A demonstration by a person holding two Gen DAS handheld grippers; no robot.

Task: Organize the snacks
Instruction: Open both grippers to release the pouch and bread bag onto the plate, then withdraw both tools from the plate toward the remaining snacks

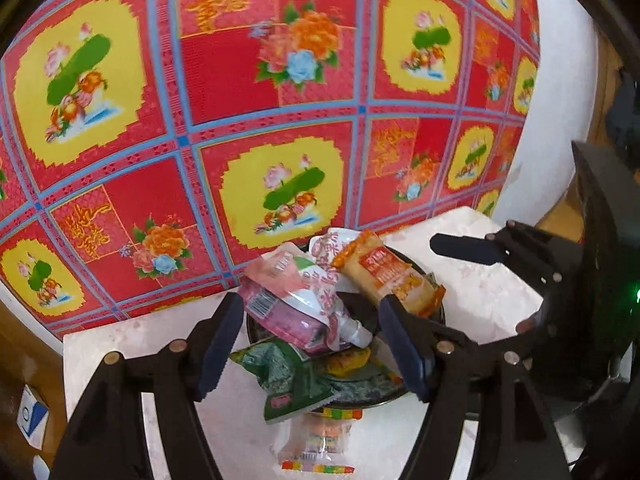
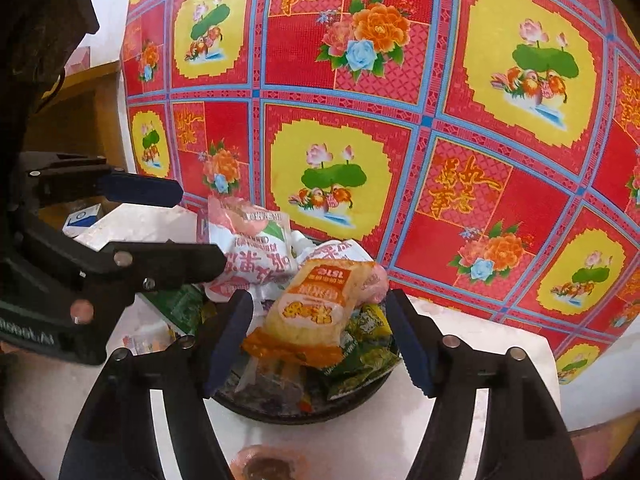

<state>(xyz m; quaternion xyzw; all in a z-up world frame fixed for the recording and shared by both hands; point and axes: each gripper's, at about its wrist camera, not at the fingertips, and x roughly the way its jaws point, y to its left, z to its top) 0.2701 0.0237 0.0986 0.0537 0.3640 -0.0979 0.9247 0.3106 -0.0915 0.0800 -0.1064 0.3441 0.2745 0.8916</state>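
A dark round bowl (image 1: 280,344) stands on a pale, marble-patterned table (image 1: 480,288), and the snacks are heaped in it. On top of the heap lies a pink-and-white pouch (image 1: 296,300) with a spout, and just beside it, toward the far side of the bowl, an orange-and-cream packet (image 1: 388,276) leans across the rim. Green packets (image 1: 288,380) lie lower in the bowl, hanging over its near edge. In front of the bowl, a clear packet with a rainbow-striped edge (image 1: 320,440) lies flat on the table. Behind the bowl hangs a red cloth with yellow flower panels (image 1: 240,80).

The left gripper (image 1: 312,344) hovers over the bowl with its jaws apart, the pink pouch between them but not pressed. The right gripper (image 2: 320,340) hovers over the bowl from the other side, jaws also apart and straddling the orange packet without squeezing it.
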